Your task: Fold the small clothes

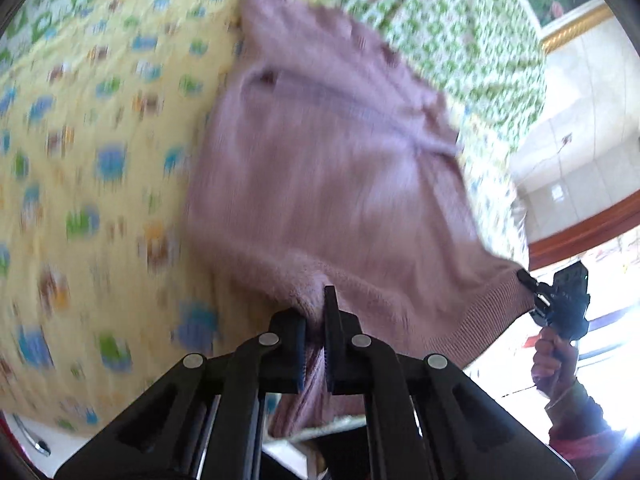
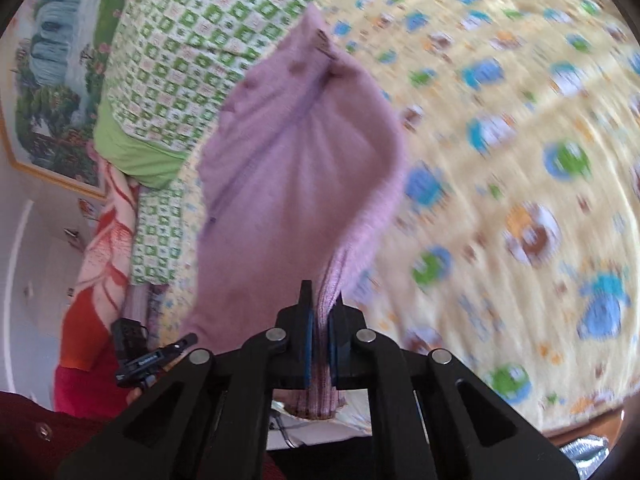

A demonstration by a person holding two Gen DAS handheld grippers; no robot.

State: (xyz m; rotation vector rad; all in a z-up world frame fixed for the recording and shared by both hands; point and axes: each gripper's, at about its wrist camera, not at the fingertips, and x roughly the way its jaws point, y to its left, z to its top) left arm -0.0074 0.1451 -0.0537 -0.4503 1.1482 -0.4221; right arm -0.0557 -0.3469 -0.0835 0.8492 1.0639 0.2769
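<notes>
Mauve knit garment (image 1: pixel 320 168) hangs pinched between left gripper (image 1: pixel 316 320); right gripper (image 2: pixel 320 320).

Home bedroom: bed with cartoon sheet (image 2: pixel 500 140), checked quilt (image 1: pixel 440 20), framed painting (image 2: pixel 52 80).

1. Yellow cartoon-print bedsheet (image 2: pixel 520 128) across the bed, blurred.
2. Green-checked quilt (image 1: pixel 440 20) at the far end.
3. Framed landscape painting (image 2: pixel 52 92) on a pale wall.
4. Bright daylight at one edge.
</notes>
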